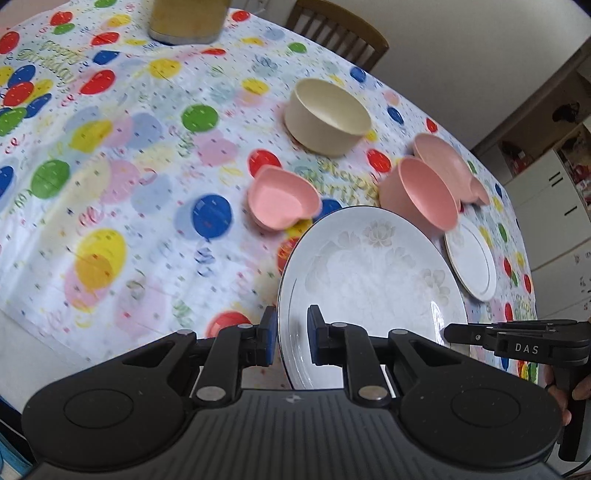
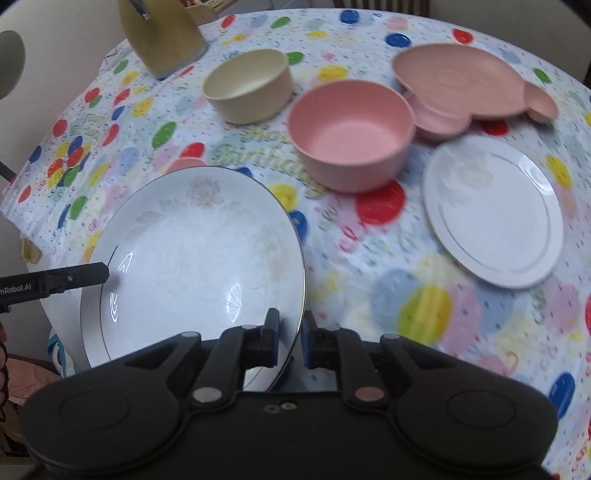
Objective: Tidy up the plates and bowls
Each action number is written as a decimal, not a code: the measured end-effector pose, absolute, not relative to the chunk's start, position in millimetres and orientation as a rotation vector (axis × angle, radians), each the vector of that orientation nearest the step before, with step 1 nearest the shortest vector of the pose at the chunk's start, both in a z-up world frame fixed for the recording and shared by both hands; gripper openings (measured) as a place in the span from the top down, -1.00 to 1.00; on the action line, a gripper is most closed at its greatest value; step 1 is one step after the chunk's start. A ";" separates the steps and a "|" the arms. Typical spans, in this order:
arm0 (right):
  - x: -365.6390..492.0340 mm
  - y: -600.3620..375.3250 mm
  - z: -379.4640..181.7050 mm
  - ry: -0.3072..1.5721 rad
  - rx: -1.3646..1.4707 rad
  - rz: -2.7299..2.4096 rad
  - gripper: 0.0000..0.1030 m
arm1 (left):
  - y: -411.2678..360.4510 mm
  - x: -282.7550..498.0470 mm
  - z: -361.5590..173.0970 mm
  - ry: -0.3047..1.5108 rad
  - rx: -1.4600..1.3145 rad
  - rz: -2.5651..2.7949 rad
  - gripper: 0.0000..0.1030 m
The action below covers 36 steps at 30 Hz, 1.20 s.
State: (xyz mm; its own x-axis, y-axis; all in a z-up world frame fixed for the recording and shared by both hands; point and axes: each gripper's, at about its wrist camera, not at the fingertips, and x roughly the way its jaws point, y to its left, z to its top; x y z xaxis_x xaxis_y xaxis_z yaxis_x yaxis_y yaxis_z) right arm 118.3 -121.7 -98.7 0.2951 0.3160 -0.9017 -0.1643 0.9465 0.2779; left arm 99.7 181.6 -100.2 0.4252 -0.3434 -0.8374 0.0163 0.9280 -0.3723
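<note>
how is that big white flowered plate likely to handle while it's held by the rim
The large white plate looks like glazed china, so probably stiff, fairly heavy and breakable. Its glossy highlights suggest a slick rim that could slip. The left gripper and right gripper each pinch only the edge, so it may tilt if one loosens.

wooden chair (image 1: 338, 31), white cabinets (image 1: 546, 192) (right), pale wall (image 1: 480, 55)
</note>
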 end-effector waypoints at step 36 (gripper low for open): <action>83.9 -170.0 -104.1 1.210 0.147 0.263 0.44 | 124.0 57.6 -103.2 1.094 -0.153 -0.171 0.59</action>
